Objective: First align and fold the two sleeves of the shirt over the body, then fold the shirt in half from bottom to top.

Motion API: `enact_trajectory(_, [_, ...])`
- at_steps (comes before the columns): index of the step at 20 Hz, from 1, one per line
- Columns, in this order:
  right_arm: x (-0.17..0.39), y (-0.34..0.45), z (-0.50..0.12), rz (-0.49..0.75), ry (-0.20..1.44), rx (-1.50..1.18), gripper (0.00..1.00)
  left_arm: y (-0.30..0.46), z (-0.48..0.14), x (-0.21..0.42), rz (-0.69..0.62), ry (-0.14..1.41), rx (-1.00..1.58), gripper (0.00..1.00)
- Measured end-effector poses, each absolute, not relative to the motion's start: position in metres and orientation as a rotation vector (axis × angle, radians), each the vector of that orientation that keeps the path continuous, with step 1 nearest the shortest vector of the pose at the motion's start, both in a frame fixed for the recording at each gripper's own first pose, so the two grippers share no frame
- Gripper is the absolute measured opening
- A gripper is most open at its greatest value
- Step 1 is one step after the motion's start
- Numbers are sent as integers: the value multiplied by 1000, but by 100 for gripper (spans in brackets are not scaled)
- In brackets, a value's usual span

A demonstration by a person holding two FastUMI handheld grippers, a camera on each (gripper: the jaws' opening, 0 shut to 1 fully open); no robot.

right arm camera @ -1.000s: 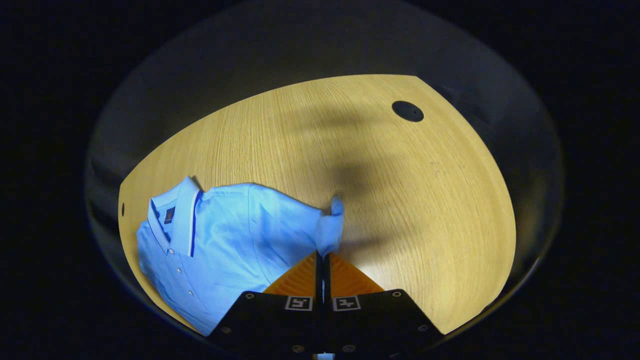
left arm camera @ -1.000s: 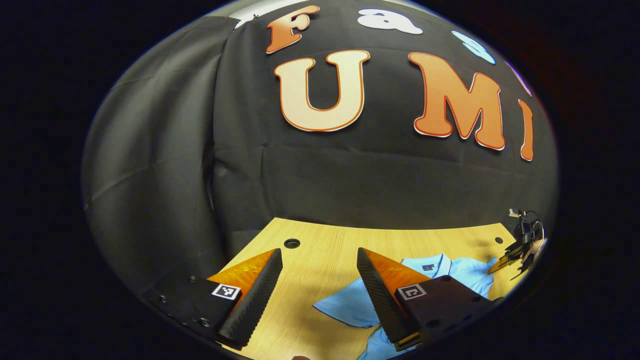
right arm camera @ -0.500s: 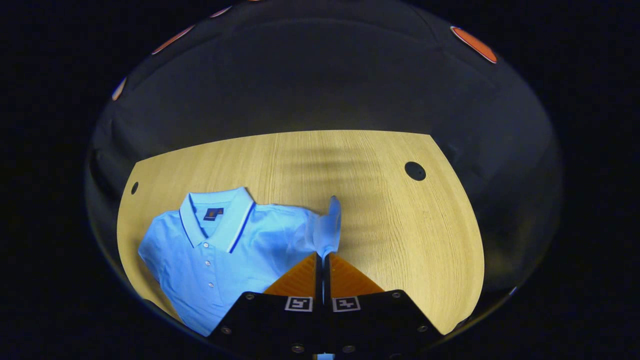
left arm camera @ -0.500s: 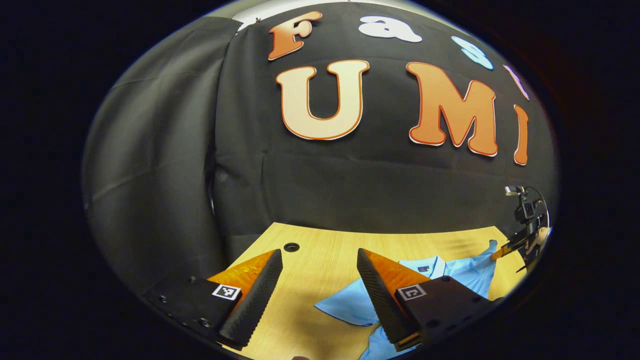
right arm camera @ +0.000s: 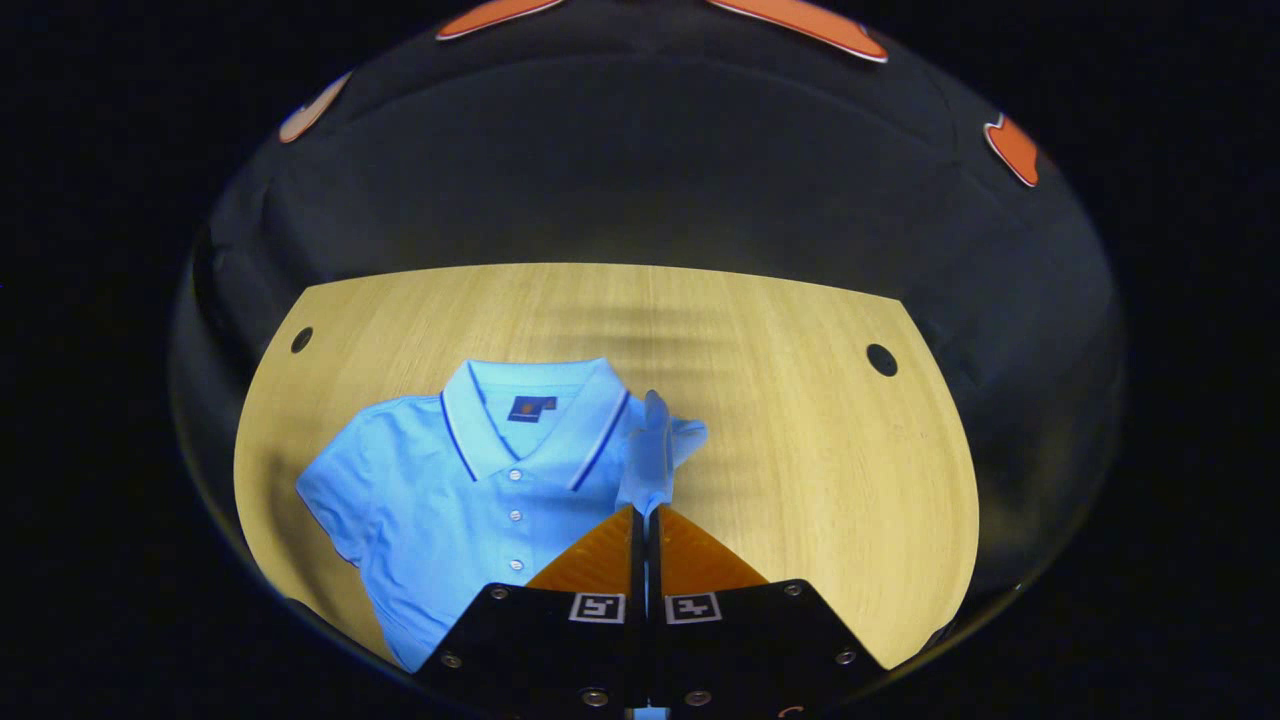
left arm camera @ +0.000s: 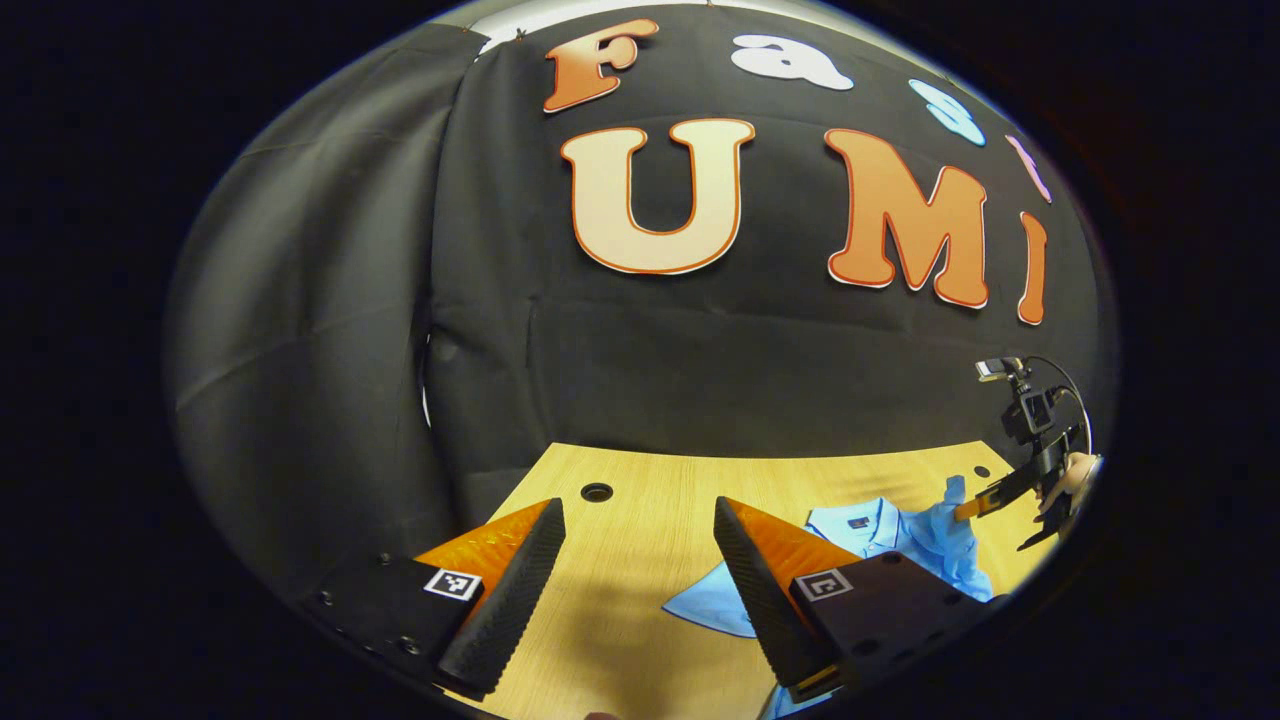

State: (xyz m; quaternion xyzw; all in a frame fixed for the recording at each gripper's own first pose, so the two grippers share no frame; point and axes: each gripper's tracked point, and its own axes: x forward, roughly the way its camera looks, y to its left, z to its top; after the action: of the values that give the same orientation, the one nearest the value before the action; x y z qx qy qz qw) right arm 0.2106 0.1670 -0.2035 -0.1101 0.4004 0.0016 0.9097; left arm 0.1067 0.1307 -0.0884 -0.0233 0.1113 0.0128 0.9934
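A light blue polo shirt (right arm camera: 470, 480) lies face up on the wooden table (right arm camera: 800, 470), collar toward the back wall. My right gripper (right arm camera: 645, 512) is shut on the shirt's right sleeve (right arm camera: 652, 450), holding it lifted above the table and drawn over toward the body. My left gripper (left arm camera: 640, 515) hangs open over bare table to the left of the shirt (left arm camera: 880, 530), with nothing between its fingers. In the left gripper view the right gripper (left arm camera: 975, 505) shows at the far right, held by a hand (left arm camera: 1070, 475), with the raised sleeve (left arm camera: 950, 495) in it.
The table has round cable holes near its back corners (right arm camera: 881, 359) (right arm camera: 301, 340) (left arm camera: 597, 492). Black cloth walls stand behind and beside the table. Bare wood lies to the right of the shirt in the right gripper view.
My right gripper has carried the held sleeve up and inward toward the shirt's collar, and its view now faces the shirt squarely. The left gripper has barely moved and stays open.
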Motion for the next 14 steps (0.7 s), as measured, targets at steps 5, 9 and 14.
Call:
enact_trajectory(5, [197, 220, -228, 79, 858, -221, 1, 150, -102, 104, 26, 250, -45, 98])
enact_trajectory(9, [186, 253, -235, 142, 862, -206, 7, 156, -109, 100, 29, 268, -62, 98])
enact_trajectory(14, [167, 275, -232, 217, 867, -140, 45, 152, -120, 100, 29, 307, -82, 98])
